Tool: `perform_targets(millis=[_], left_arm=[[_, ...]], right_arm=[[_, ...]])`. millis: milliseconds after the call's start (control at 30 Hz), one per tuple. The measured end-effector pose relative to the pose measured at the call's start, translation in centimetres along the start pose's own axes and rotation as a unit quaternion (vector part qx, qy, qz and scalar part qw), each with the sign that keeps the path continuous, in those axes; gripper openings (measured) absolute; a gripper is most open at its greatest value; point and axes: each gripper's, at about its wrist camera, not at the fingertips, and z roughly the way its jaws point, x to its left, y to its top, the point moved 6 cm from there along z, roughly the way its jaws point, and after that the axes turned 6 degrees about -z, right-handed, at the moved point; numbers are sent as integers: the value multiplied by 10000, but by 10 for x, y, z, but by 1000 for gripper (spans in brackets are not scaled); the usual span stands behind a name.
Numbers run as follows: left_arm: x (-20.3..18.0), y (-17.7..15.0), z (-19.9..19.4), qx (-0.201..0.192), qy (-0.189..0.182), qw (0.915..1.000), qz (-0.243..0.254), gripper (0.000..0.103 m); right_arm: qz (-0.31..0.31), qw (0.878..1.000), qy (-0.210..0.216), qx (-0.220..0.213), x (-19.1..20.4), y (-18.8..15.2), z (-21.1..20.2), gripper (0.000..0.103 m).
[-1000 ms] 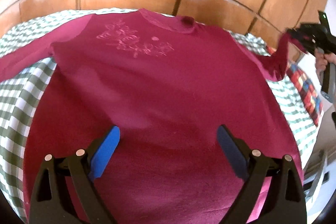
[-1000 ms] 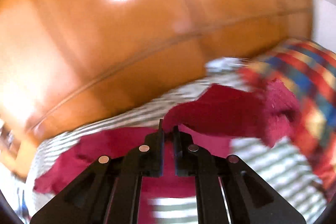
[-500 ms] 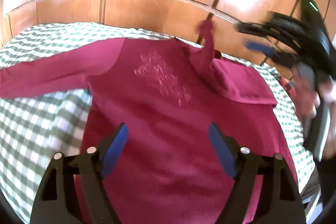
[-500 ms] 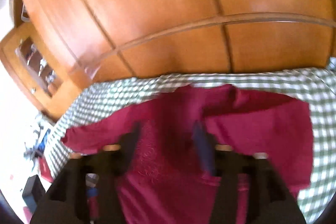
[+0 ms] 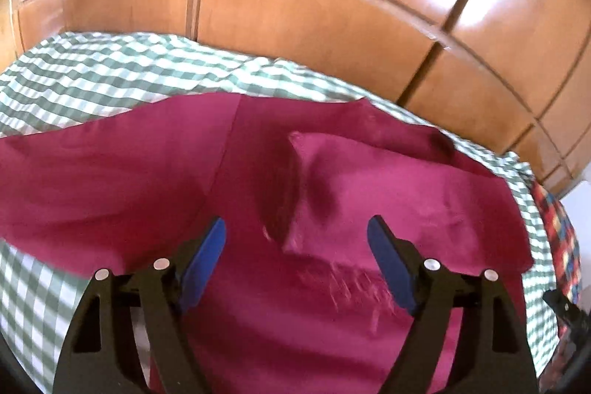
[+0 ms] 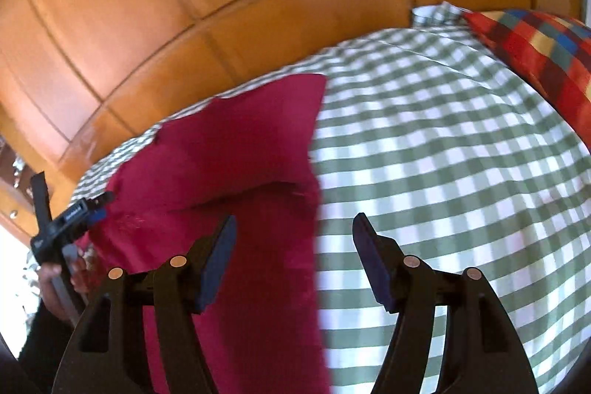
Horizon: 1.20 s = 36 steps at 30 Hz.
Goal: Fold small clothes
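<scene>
Both the left gripper and right gripper point downward, jaws apart, holding nothing.

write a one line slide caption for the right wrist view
Open right tool over the maroon shirt's folded edge on the green checked bedsheet.

Magenta shirt (plain), green-white checked sheet.

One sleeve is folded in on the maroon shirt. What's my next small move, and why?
Probably bring the open left gripper over to the spread sleeve: it lies flat out over the checked cloth, while the other sleeve already lies across the shirt.
</scene>
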Motion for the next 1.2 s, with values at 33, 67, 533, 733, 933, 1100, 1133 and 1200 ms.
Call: perform_targets(millis=[33,67,533,733,933,1100,1133,1200], left_arm=[[0,2,7,56,38,10000,11,73],[0,3,13,109,68,9999,37,57],[-11,17,-27,-377,122,9984,407,8],[4,-9,10,-51,666,9964,520,15],[-8,-4,-6,-332,501,9970,490,28],[-6,-10,-1,-283,654,9955,629,28],[-3,-11,4,-244,708,9951,641,32],[1,-15,13,-189,689,9956,613,35]], right_arm=[[-29,10000,-51,5,0,1,5,64],[-54,9999,-83,28,0,2,11,64],[-357,9928,-1047,459,8,9,73,60],[-1073,9884,-1029,325,30,9,30,60],[-1439,9891,-176,-267,91,56,24,60],[-1303,9891,-662,199,87,75,97,60],[-1251,9859,-1067,320,73,74,112,60],[-1071,9860,-1230,360,49,62,132,62]])
